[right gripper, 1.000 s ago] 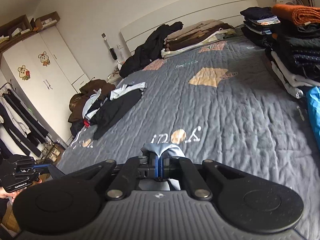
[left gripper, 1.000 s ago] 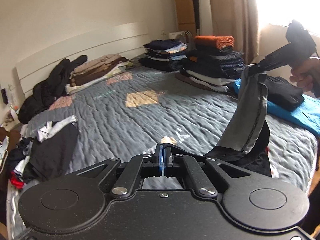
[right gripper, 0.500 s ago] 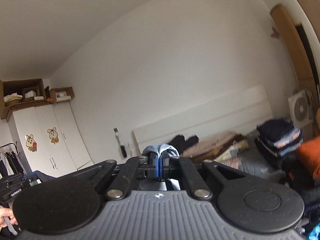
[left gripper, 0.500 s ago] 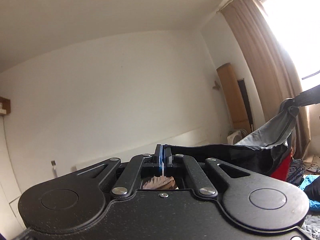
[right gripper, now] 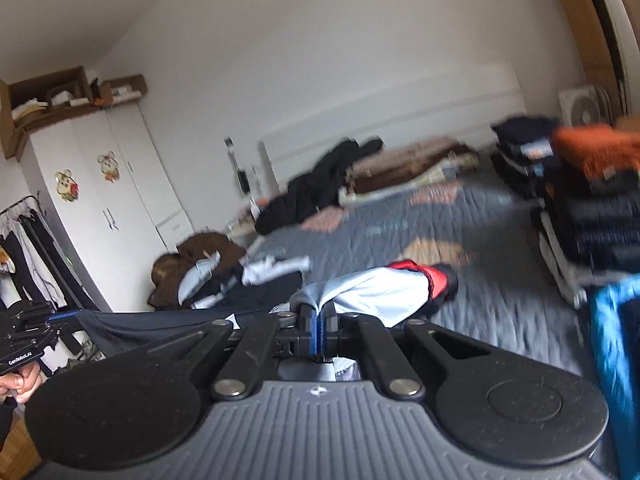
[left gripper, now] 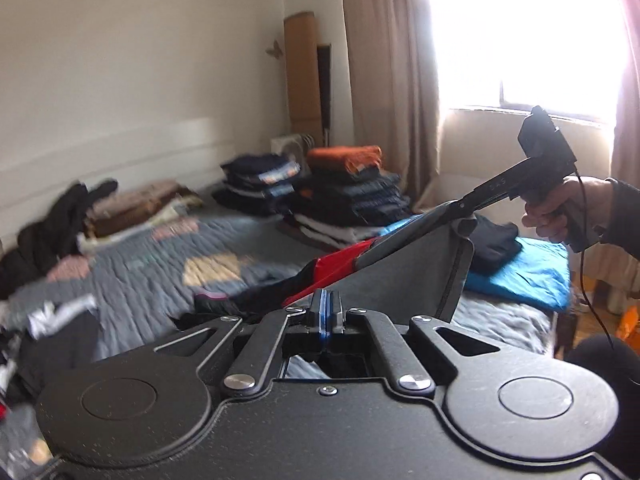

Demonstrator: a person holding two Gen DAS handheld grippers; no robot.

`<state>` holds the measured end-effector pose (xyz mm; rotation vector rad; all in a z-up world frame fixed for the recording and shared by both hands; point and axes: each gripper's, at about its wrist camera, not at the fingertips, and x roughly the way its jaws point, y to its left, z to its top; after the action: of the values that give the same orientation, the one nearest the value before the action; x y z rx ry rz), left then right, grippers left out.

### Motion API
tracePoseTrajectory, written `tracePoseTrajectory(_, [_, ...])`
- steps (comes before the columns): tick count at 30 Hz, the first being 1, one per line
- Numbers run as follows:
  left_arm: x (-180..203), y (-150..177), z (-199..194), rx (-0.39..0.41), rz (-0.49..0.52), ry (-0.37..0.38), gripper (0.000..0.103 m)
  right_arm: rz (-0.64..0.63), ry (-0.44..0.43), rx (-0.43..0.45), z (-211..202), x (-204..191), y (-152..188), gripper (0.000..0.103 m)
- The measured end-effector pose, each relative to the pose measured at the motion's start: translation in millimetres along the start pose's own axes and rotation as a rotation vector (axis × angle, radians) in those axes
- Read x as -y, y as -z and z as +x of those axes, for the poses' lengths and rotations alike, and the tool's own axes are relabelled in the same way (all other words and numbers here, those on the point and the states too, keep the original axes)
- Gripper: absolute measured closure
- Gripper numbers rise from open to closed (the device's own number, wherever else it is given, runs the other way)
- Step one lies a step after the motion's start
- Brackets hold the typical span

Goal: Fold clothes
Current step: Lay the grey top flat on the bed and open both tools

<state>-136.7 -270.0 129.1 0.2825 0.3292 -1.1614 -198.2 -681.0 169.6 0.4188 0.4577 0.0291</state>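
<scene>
Both grippers, left gripper [left gripper: 327,312] and right gripper [right gripper: 318,330], clamped on stretched garment [left gripper: 416,268].

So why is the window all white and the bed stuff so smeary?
In the left wrist view, daylight overexposes the window, washing it white; the folded stacks look soft. In the right wrist view, motion blur smears the bed and stacks, while the right gripper stays sharp; the fisheye lens bends the walls.

Grey-black-red garment [left gripper: 404,264] stretched taut above bed [left gripper: 160,264].
</scene>
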Motion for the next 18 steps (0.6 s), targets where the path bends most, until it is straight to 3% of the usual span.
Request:
tracePoseTrajectory(5, [2, 75, 12, -0.166, -0.115, 0.084, 0.103, 0.068, 0.107, -0.233, 9, 29, 116, 0.101])
tracePoseTrajectory(8, [-3, 93, 21, -0.295, -0.085, 0.081, 0.103, 0.012, 0.162, -0.354, 6, 26, 161, 0.101])
tracePoseTrajectory(9, [-5, 94, 19, -0.301, -0.088, 0.072, 0.103, -0.019, 0.183, -0.390, 4, 23, 174, 0.101])
tracePoseTrajectory(12, [-10, 99, 13, -0.319, -0.098, 0.044, 0.102, -0.092, 0.270, -0.392, -7, 25, 179, 0.100])
tracePoseTrajectory(15, [-15, 93, 21, -0.281, -0.146, -0.009, 0.101, -0.163, 0.360, -0.381, -19, 28, 181, 0.097])
tracePoseTrajectory(18, [-18, 91, 36, -0.265, -0.193, -0.042, 0.088, -0.164, 0.416, -0.336, -29, 36, 172, 0.096])
